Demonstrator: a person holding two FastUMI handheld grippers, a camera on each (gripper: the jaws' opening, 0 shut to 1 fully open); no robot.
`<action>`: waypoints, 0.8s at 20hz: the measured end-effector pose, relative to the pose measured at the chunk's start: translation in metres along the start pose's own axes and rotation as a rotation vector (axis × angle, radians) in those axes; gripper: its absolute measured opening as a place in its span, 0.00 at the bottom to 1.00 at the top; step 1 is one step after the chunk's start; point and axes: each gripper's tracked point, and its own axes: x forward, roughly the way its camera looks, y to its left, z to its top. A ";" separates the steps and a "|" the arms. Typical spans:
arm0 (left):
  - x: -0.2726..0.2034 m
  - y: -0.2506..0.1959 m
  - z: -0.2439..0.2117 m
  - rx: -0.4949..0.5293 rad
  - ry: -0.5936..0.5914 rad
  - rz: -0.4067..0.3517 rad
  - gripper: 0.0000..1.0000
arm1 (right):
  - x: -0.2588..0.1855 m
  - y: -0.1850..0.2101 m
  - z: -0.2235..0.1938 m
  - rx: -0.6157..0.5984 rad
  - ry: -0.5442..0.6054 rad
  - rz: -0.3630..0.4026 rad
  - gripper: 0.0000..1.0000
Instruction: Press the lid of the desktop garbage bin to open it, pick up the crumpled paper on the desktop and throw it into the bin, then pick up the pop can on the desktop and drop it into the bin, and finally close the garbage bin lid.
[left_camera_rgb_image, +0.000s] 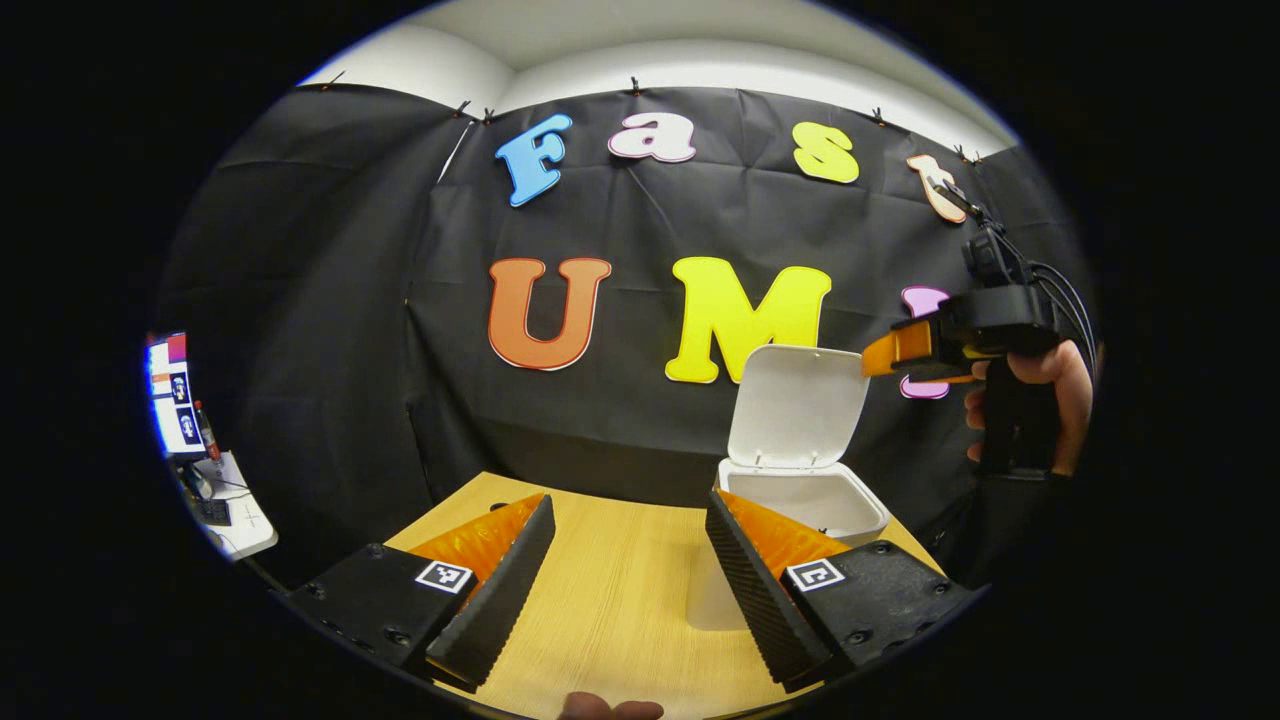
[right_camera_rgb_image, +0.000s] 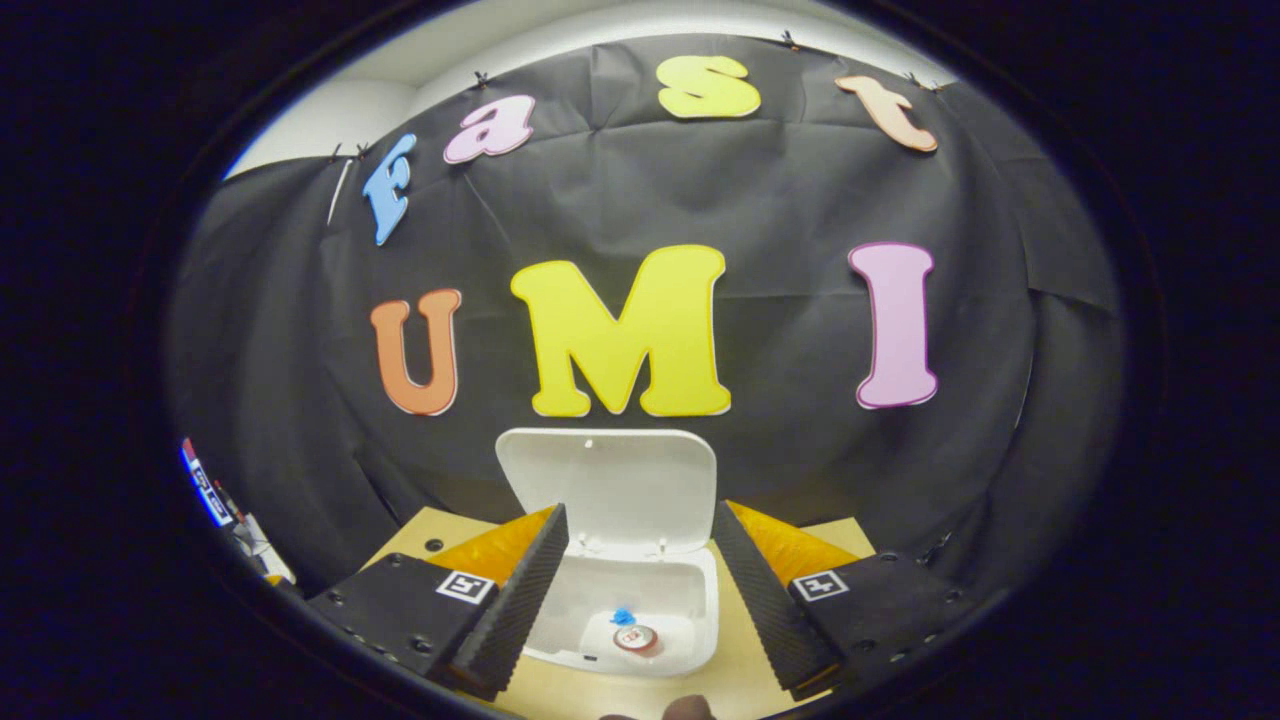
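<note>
pop can (right_camera_rgb_image: 635, 637) inside the open-lidded bin (right_camera_rgb_image: 700, 620) in right gripper view; both grippers released, empty

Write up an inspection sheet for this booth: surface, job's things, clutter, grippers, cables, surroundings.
Surface: wooden table, bare where seen.
Job's things: white bin open, lid upright; can and a blue scrap lie inside.
Clutter: nothing seen.
Grippers: left gripper open over the table; right gripper open above the bin, held by a hand.
Cables: black leads on the right gripper.
Surroundings: black cloth wall; side desk far left.
</note>
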 end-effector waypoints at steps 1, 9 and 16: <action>-0.001 0.000 0.002 0.000 -0.006 -0.003 0.98 | 0.002 0.001 0.008 -0.001 -0.016 -0.011 0.91; 0.007 0.020 0.008 -0.018 -0.024 0.045 0.98 | 0.032 0.028 0.053 -0.023 -0.073 -0.001 0.92; 0.020 0.033 0.002 -0.023 0.004 0.088 0.98 | 0.086 0.031 0.048 -0.027 -0.053 -0.007 0.93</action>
